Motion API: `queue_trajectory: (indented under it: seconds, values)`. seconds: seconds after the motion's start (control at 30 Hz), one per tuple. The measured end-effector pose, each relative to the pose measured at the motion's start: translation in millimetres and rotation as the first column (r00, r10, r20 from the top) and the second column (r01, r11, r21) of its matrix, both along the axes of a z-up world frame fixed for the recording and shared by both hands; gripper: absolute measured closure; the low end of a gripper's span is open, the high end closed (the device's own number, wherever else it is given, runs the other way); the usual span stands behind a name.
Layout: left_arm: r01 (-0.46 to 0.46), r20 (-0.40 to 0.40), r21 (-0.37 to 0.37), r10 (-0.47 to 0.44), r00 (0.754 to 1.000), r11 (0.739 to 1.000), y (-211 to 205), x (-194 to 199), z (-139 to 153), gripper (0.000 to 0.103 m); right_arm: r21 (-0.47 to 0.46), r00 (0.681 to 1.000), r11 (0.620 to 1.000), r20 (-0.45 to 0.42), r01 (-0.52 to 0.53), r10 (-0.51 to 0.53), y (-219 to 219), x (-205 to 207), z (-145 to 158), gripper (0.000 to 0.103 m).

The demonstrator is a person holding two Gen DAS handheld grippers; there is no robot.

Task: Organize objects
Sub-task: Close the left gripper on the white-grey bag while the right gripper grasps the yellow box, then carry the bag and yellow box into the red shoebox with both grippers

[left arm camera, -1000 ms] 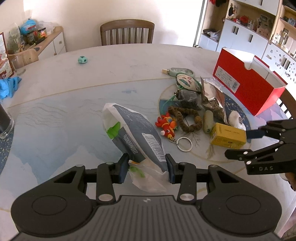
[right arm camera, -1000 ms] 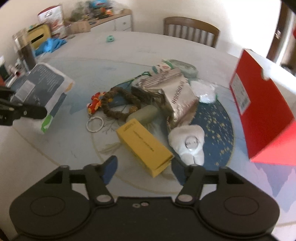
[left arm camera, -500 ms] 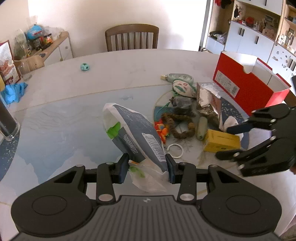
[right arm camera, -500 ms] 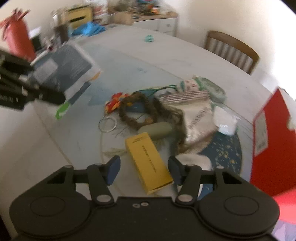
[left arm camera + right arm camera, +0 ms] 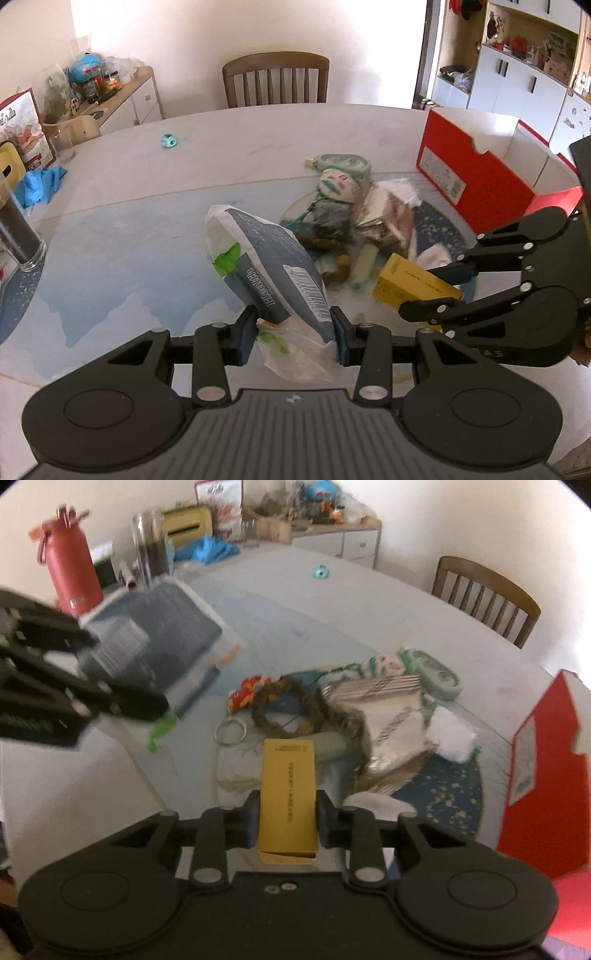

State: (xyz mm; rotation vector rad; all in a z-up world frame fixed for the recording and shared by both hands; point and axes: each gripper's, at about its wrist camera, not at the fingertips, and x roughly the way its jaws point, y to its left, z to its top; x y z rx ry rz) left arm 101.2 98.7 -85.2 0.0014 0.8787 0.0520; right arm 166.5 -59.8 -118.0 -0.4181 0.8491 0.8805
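My left gripper is shut on the lower end of a grey-and-white plastic bag and holds it above the table. That bag shows blurred at the left of the right wrist view, in the left gripper. My right gripper has its jaws closing on a yellow box, with the pads against its long sides. In the left wrist view, the right gripper grips the yellow box at the pile's near edge.
The pile holds a braided brown ring, a silver foil pouch, a keyring toy and a green oblong. An open red shoebox stands to the right. A glass, a red bottle and a chair edge the table.
The right gripper rolled, lined up with the yellow box and closed onto it. The left gripper moved away from the pile with the bag still in its grip.
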Motion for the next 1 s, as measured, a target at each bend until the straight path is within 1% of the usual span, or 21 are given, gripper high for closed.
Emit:
queue_trajectory:
  seconds: [0.1,0.23,0.33,0.47,0.57,0.73,0.77,0.87,0.9,0.97,1.0]
  values:
    - [0.013,0.011,-0.004,-0.013,1.0,1.0,-15.5,5.8,6.9,0.062,0.03,1.0,0.999,0.012,0.016,-0.016,-17.4,4.1,19.1,0.075]
    - [0.051,0.036,-0.004,-0.051,0.998,0.999,-42.1,17.8,20.3,0.062,0.064,0.998,0.996,0.025,0.062,-0.063,-47.6,13.0,45.1,0.075]
    - [0.094,0.055,-0.002,-0.094,0.994,0.996,-63.7,29.1,31.6,0.062,0.089,0.993,0.99,0.036,0.109,-0.112,-73.7,23.2,62.7,0.075]
    - [0.162,0.075,-0.011,-0.161,0.984,0.987,-94.7,49.3,44.5,0.062,0.124,0.979,0.974,0.045,0.191,-0.198,-111.8,43.6,82.8,0.075]
    - [0.208,0.084,-0.019,-0.206,0.975,0.978,-117.0,69.2,52.7,0.062,0.139,0.965,0.958,0.045,0.251,-0.26,-137.2,58.8,89.5,0.075]
    - [0.297,0.081,-0.006,-0.296,0.952,0.955,-158.8,103.0,64.8,0.062,0.144,0.93,0.924,0.048,0.354,-0.364,-177.3,83.2,92.1,0.075]
    - [0.316,0.067,-0.011,-0.315,0.947,0.949,-167.8,112.1,65.9,0.062,0.144,0.922,0.916,0.046,0.375,-0.385,-184.7,88.0,91.6,0.075]
    - [0.352,0.013,-0.089,-0.353,0.936,0.932,-186.5,139.8,64.7,0.062,0.138,0.898,0.892,0.038,0.431,-0.439,-210.0,102.6,88.2,0.075]
    - [0.363,0.008,-0.088,-0.364,0.932,0.928,-193.5,149.1,64.0,0.062,0.136,0.887,0.882,0.033,0.452,-0.46,-217.5,108.1,86.4,0.075]
    - [0.387,-0.005,-0.062,-0.388,0.922,0.92,-209.4,166.6,61.6,0.062,0.128,0.874,0.869,0.027,0.478,-0.485,-229.1,114.2,82.0,0.075]
    - [0.394,-0.016,-0.066,-0.396,0.918,0.917,-215.9,174.2,60.1,0.062,0.119,0.867,0.863,0.03,0.49,-0.497,-234.5,118.4,79.2,0.075]
